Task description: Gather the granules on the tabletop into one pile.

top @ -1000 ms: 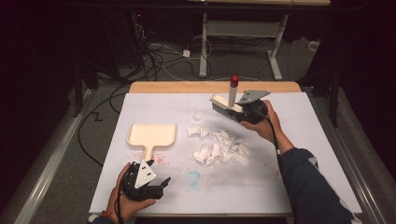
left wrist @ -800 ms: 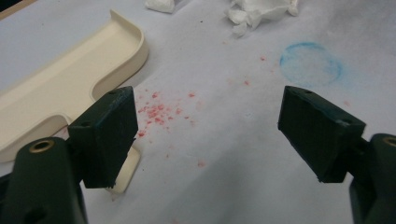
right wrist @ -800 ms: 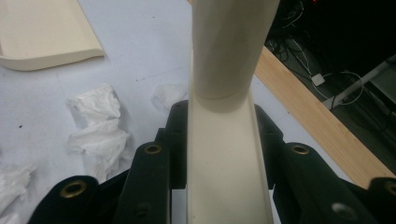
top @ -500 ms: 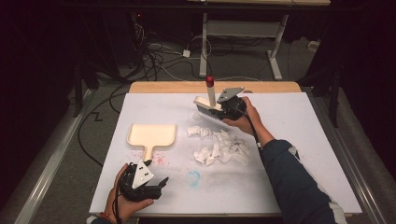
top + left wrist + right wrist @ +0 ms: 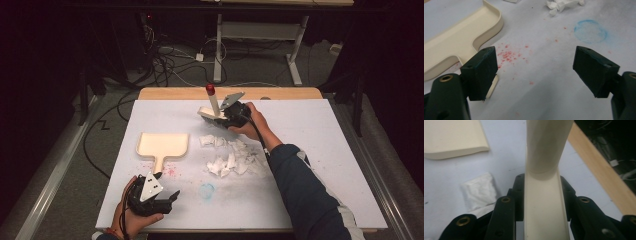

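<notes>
Left tool (image 5: 167, 200) sat released, jaws wide, near surface (image 5: 325, 165) front edge. Cream dustpan (image 5: 162, 145) lay beyond it, white paper scraps (image 5: 232, 160) mid-surface. Right tool (image 5: 226, 119) clenched on cream brush (image 5: 212, 110), red-tipped handle upright, behind scraps.

A wooden table (image 5: 280, 93) carries a white sheet (image 5: 320, 150). On the sheet lie a cream dustpan (image 5: 162, 146) and a scatter of crumpled white paper scraps (image 5: 231, 157). Red specks (image 5: 170, 172) and a blue ring mark (image 5: 206, 190) stain it near the front.
</notes>
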Motion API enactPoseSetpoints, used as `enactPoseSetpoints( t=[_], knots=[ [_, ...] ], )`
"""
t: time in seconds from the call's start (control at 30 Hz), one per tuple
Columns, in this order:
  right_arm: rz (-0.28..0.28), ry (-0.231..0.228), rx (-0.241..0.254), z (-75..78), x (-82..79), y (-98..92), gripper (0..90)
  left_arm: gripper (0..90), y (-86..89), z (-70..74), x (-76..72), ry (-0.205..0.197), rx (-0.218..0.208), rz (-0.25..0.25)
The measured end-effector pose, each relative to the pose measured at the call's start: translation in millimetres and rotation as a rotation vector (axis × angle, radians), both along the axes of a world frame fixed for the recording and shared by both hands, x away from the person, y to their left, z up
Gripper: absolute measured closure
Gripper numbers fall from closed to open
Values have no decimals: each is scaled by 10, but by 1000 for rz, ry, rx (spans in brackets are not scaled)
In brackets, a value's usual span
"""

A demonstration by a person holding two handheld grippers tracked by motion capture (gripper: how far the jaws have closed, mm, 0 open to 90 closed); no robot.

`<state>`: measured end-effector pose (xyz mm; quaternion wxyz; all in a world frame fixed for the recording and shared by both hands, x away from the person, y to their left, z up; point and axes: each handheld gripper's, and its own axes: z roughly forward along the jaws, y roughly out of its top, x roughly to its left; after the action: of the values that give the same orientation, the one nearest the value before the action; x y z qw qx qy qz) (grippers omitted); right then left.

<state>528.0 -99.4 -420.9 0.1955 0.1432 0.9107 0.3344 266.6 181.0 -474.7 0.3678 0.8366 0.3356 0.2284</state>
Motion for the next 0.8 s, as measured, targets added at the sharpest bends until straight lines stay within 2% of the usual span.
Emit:
enactPoseSetpoints(
  t=[0.07,0.33,0.67,0.8],
  knots=[
    [17,22,-2,-4,-26,-12,678,191,-9,-10,7,4,8,-8],
    [93,62,-29,20,-199,-165,677,191,-54,4,-6,1,25,-34],
    [178,86,-20,45,-450,-417,677,191,-103,13,-13,2,42,-45],
    [197,66,-17,60,-517,-488,677,192,-119,11,-15,5,46,-50]
  ],
)
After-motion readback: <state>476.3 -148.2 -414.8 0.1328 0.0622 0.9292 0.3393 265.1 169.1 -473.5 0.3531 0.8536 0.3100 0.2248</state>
